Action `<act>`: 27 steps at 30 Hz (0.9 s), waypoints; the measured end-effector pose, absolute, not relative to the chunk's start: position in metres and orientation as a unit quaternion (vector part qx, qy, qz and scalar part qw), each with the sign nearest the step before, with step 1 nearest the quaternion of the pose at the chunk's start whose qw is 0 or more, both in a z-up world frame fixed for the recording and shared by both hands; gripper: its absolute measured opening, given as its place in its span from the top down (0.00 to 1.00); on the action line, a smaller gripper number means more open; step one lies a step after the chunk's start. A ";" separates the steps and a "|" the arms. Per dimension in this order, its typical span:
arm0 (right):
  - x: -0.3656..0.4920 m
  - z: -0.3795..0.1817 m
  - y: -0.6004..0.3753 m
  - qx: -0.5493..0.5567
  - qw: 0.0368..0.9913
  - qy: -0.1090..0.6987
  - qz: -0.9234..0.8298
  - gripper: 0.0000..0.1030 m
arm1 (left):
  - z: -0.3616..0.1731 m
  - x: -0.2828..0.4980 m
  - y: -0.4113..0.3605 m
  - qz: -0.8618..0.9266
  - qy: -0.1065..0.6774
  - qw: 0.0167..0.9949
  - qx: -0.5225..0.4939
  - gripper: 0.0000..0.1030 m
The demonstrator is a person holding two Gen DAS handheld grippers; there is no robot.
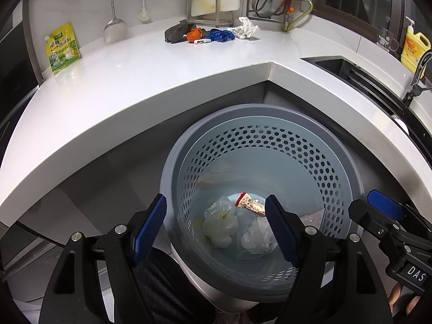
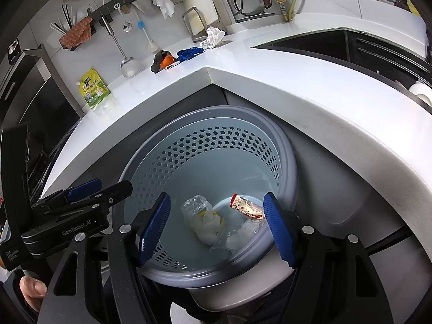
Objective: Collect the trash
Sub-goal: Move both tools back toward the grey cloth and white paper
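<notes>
A grey perforated trash bin [image 1: 259, 113] [image 2: 205, 113] stands on the floor below the counter corner. Inside lie a red-and-white snack wrapper [image 1: 249, 205] [image 2: 245, 208], crumpled clear plastic [image 1: 220, 221] [image 2: 199, 216] and a clear plastic cup [image 2: 224, 243]. My left gripper [image 1: 216, 229] is open and empty over the bin's near side. My right gripper [image 2: 217, 226] is open and empty over the bin too. A crumpled white paper [image 1: 247, 28] [image 2: 213, 37] lies on the white counter [image 1: 135, 81] [image 2: 270, 75] at the back.
On the counter lie a dark cloth [image 1: 176, 32], an orange item [image 1: 194, 35] and a blue item [image 1: 221, 35]. A green-yellow pouch [image 1: 62, 48] leans at the wall. A sink [image 1: 351, 73] and yellow soap bottle [image 1: 414, 47] are right. The right gripper shows in the left wrist view [image 1: 383, 216].
</notes>
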State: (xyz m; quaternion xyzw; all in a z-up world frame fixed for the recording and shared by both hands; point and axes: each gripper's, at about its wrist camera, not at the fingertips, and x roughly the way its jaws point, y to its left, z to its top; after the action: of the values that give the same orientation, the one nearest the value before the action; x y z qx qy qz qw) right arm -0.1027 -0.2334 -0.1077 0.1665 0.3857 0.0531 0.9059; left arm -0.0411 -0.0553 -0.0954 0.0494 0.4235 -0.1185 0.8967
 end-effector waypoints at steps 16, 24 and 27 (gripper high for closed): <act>-0.107 -0.101 -0.229 0.154 0.913 0.375 0.054 0.33 | -0.091 -0.040 -0.044 -0.107 0.415 0.902 0.039 0.15; -0.110 -0.088 -0.217 0.134 0.924 0.352 0.059 0.30 | -0.066 -0.042 -0.034 -0.084 0.380 0.920 0.048 0.11; -0.110 -0.080 -0.214 0.125 0.931 0.337 0.057 0.29 | -0.053 -0.042 -0.032 -0.079 0.365 0.926 0.053 0.09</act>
State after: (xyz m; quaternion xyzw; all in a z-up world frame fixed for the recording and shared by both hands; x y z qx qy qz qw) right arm -0.1105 -0.2138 -0.0803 0.1247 0.3370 0.0569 0.9315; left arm -0.0420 -0.0319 -0.0530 0.0533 0.3648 -0.0785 0.9262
